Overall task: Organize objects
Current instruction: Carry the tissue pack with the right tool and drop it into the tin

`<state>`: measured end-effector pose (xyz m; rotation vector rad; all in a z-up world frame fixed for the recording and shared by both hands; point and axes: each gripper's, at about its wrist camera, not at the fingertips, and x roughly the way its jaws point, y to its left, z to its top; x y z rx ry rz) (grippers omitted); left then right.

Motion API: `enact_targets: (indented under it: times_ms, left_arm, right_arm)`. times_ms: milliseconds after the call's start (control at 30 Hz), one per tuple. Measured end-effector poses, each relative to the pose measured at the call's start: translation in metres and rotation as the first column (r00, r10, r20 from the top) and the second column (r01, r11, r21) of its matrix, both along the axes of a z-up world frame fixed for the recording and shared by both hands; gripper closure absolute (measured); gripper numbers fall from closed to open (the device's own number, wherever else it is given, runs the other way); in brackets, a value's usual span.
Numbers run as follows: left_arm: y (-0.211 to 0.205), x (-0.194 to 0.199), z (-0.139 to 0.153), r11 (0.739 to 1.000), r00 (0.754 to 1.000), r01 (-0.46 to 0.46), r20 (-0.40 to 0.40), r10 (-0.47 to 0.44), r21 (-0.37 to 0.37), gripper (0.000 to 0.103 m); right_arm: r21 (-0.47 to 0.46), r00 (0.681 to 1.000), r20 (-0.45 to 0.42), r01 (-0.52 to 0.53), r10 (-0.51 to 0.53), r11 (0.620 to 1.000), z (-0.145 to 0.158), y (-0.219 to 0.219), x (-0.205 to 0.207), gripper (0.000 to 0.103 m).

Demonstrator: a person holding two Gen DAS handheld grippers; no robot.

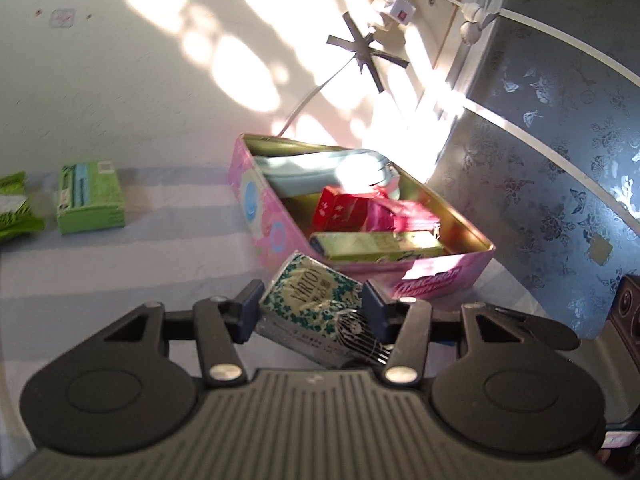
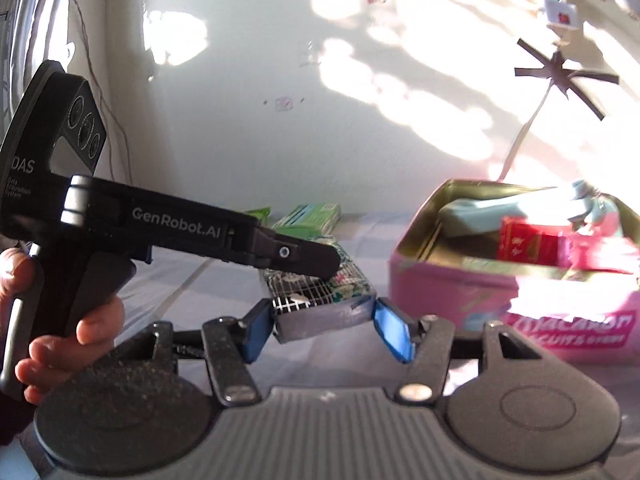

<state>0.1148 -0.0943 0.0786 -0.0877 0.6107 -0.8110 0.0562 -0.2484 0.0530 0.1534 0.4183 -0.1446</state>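
A tissue pack (image 1: 308,304) with a green floral print hangs just in front of the pink tin (image 1: 276,220). My left gripper (image 1: 312,296) is shut on it, with a blue pad pressed to each side. In the right wrist view the same tissue pack (image 2: 320,312) lies with its near end between the blue pads of my right gripper (image 2: 326,326), which touch both corners. The left gripper (image 2: 328,264) reaches in from the left, held by a hand (image 2: 80,340). The pink tin (image 2: 440,288) holds a light blue pouch (image 1: 320,172), a red box (image 1: 340,212), a magenta packet (image 1: 400,212) and a long green box (image 1: 376,244).
A green box (image 1: 90,196) and a green packet (image 1: 16,208) lie on the pale striped cloth at the left. A grey floral panel (image 1: 560,160) stands right of the tin. A white cable taped to the sunlit wall (image 1: 360,48) runs down behind the tin.
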Motion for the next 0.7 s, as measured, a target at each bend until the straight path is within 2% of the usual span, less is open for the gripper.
enact_targets:
  times_ms: [100,167,333,500,533,567,633,700]
  left_arm:
    - [-0.032,0.009,0.012,0.999,0.999,0.041,0.035,-0.041,0.012,0.048]
    - [-0.052,0.02,0.015,0.998,0.997,0.062,0.049,-0.063,0.025,0.047]
    - [-0.087,0.057,0.012,0.996,0.997,0.073,0.022,-0.074,0.049,0.047]
    - [-0.105,0.088,-0.003,0.996,0.999,0.032,-0.008,-0.032,0.086,0.045]
    - [-0.106,0.093,-0.005,0.995,1.0,0.013,-0.013,-0.011,0.095,0.044]
    - [-0.106,0.096,-0.006,0.995,1.0,-0.008,-0.021,0.01,0.103,0.044]
    - [-0.103,0.096,-0.006,0.995,0.999,-0.025,-0.028,0.028,0.098,0.044]
    - [-0.099,0.088,-0.005,0.994,0.999,-0.036,-0.002,0.037,0.106,0.044]
  right_arm:
    - [-0.035,0.997,0.032,0.067,-0.066,0.997,0.01,-0.018,-0.008,0.046]
    - [-0.022,0.993,0.038,0.111,-0.11,0.994,0.015,-0.039,-0.004,0.046]
    - [-0.01,0.985,0.023,0.17,-0.17,0.985,0.013,-0.078,0.009,0.046]
    - [0.024,0.984,-0.032,0.176,-0.175,0.984,-0.002,-0.113,0.045,0.045]
    - [0.007,0.982,-0.04,0.183,-0.183,0.983,-0.006,-0.115,0.051,0.044]
    - [-0.025,0.977,-0.038,0.209,-0.209,0.978,-0.01,-0.116,0.057,0.038]
    - [-0.063,0.969,-0.04,0.242,-0.244,0.968,-0.015,-0.117,0.063,0.036]
    - [-0.021,0.971,-0.025,0.236,-0.236,0.972,-0.017,-0.118,0.059,0.036]
